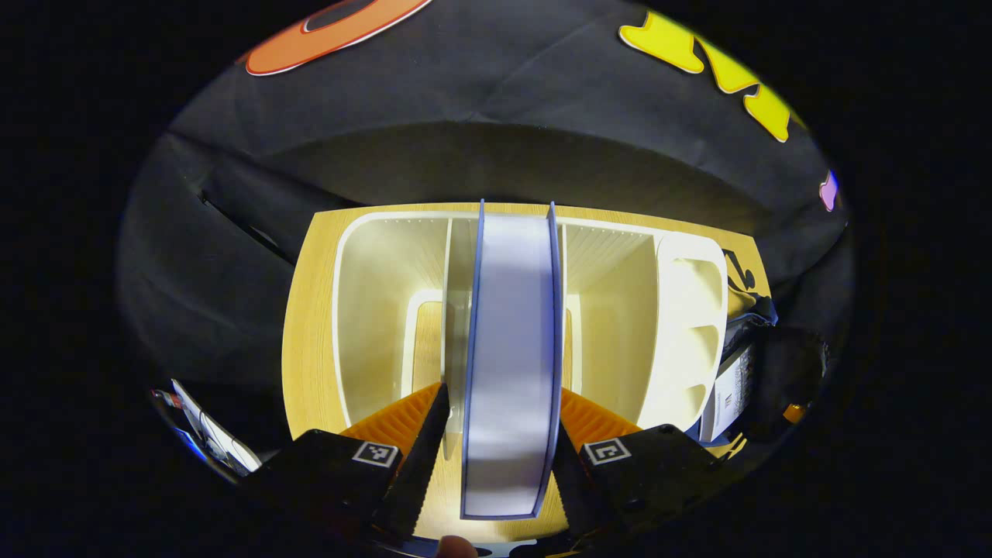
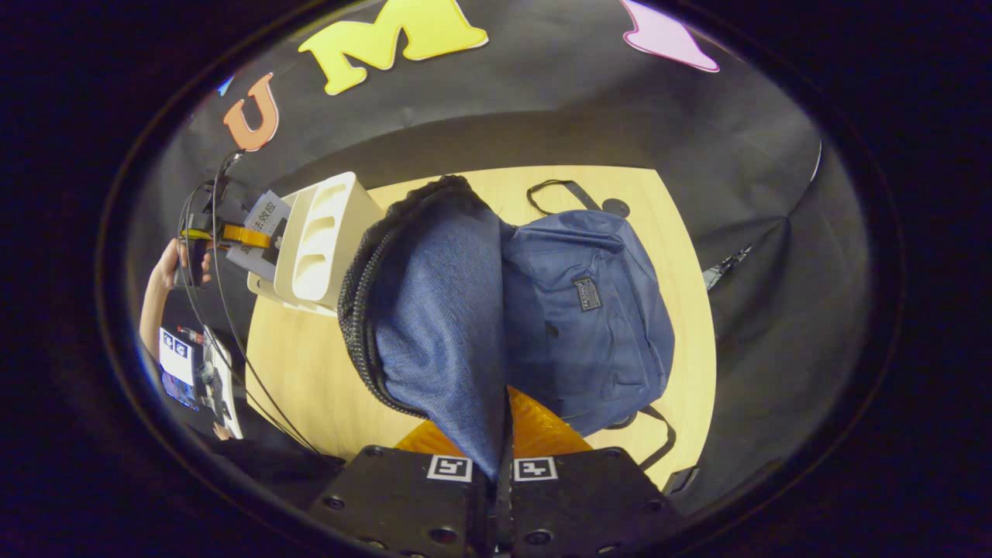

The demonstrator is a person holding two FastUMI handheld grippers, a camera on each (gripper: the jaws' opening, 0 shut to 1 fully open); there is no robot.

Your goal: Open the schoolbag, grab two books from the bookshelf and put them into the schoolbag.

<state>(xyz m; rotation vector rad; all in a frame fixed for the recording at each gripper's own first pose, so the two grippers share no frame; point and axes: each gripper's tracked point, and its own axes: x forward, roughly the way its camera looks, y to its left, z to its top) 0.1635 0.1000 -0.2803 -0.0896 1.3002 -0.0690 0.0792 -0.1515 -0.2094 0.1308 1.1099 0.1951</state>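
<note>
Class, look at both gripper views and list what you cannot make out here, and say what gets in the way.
- Right gripper view: the inside of the schoolbag is hidden by its lifted flap, held in the right tongs.
- Left gripper view: the book's covers are edge-on, so no title can be told; whether both fingers of the left tongs press on it is unclear.
- Right gripper view: the bookshelf's compartments face away.

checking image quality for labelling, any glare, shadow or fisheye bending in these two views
Left gripper view: the book's page edge looks washed out, the bookshelf walls bow; right gripper view: the schoolbag flap is evenly lit, the table edge curves.
</note>
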